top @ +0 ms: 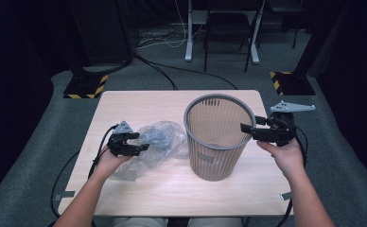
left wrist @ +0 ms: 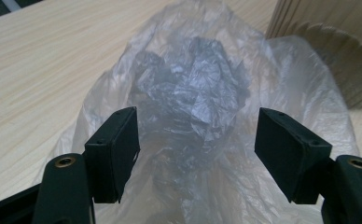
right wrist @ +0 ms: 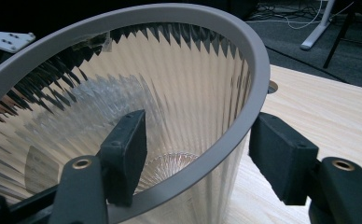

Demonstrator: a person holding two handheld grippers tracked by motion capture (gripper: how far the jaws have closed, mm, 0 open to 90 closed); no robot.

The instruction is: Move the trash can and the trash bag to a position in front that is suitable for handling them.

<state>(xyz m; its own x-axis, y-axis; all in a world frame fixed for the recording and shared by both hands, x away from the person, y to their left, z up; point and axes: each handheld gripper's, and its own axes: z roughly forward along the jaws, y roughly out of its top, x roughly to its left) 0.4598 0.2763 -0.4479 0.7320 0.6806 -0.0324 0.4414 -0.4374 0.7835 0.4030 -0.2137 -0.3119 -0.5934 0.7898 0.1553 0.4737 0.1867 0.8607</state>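
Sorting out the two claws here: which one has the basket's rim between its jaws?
The right claw: one jaw is inside the basket, one outside its grey rim. The left claw stands open over the crumpled plastic bag.

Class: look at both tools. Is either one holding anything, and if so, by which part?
Nothing is gripped. The left tool is open over the plastic bag. The right tool straddles the bin rim, one jaw inside, one outside, not pressing.

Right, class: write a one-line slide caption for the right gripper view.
Right claw straddles the grey rim of the slatted waste basket, one jaw inside, one outside, not yet pressing, on the wooden table.
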